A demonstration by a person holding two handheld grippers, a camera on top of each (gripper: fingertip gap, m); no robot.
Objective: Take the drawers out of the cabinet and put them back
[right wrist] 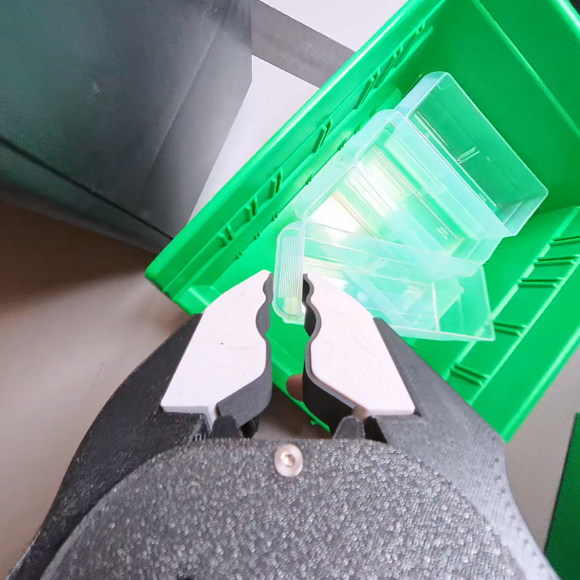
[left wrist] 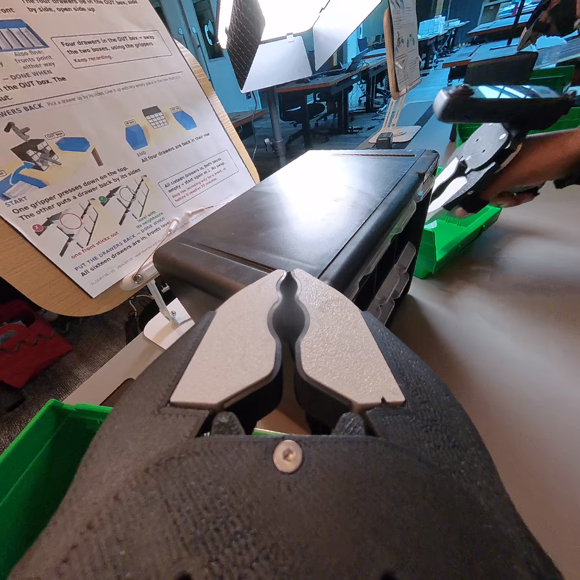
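Risk was my right tongs [right wrist: 287, 293], pinching only the clear plastic drawer's [right wrist: 379, 282] front tab at twelve o'clock, letting it twist into the green plastic bin [right wrist: 314, 163]; left tongs [left wrist: 289, 277] were closed, empty

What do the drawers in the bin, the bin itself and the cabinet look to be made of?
Drawers: clear, glossy plastic by the look; the green shows through their thin walls.
Bin: bright green, opaque moulded plastic, with ribs along its side.
Cabinet: black and smooth with a soft sheen that reflects the lamp; probably plastic, though painted metal can't be ruled out.
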